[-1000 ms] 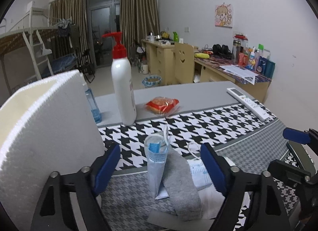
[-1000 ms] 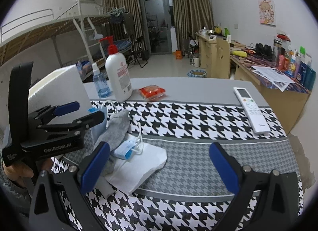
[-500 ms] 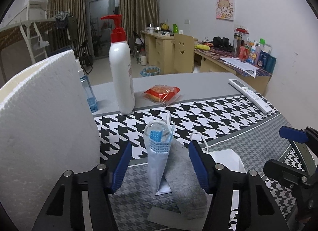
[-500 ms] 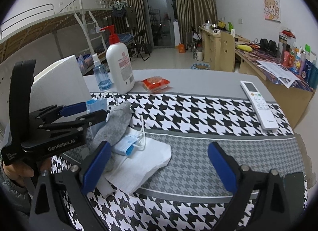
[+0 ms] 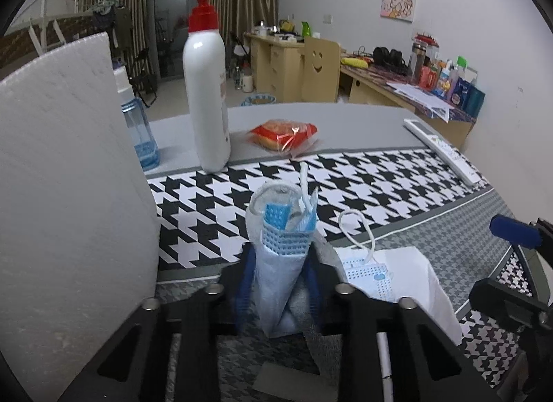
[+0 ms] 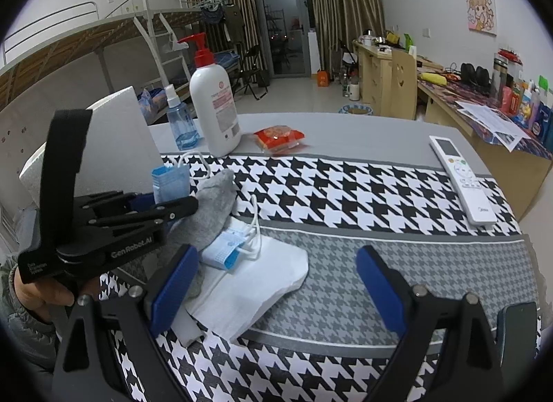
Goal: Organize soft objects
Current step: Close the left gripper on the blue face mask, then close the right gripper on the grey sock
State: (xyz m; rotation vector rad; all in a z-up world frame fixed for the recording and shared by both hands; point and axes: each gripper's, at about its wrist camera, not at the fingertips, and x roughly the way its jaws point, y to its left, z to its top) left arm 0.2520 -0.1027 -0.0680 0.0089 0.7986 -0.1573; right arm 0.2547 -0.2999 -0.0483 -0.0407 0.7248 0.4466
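A folded blue face mask point(image 5: 283, 246) stands upright between the blue pads of my left gripper point(image 5: 280, 284). Its jaws are closing and the pads press on both sides of the mask. A grey sock point(image 5: 323, 329) lies against the mask's right side. A second mask point(image 5: 366, 274) with white ear loops rests on a white cloth point(image 5: 425, 284). In the right wrist view my left gripper point(image 6: 166, 201) holds the mask point(image 6: 171, 180) beside the sock point(image 6: 214, 194). My right gripper point(image 6: 276, 277) hovers over the white cloth point(image 6: 262, 284); its jaws are closing slightly but stand wide, with nothing gripped.
A white foam board point(image 5: 69, 160) stands at the left. Behind are a white pump bottle point(image 5: 207, 91), a blue spray bottle point(image 5: 138, 132) and a red snack pack point(image 5: 283, 132). A white remote point(image 6: 459, 177) lies at the right on the houndstooth tablecloth point(image 6: 345, 187).
My left gripper's jaws have narrowed from wide apart onto the upright blue mask, and the gripper has sunk a little. The right gripper has barely moved.
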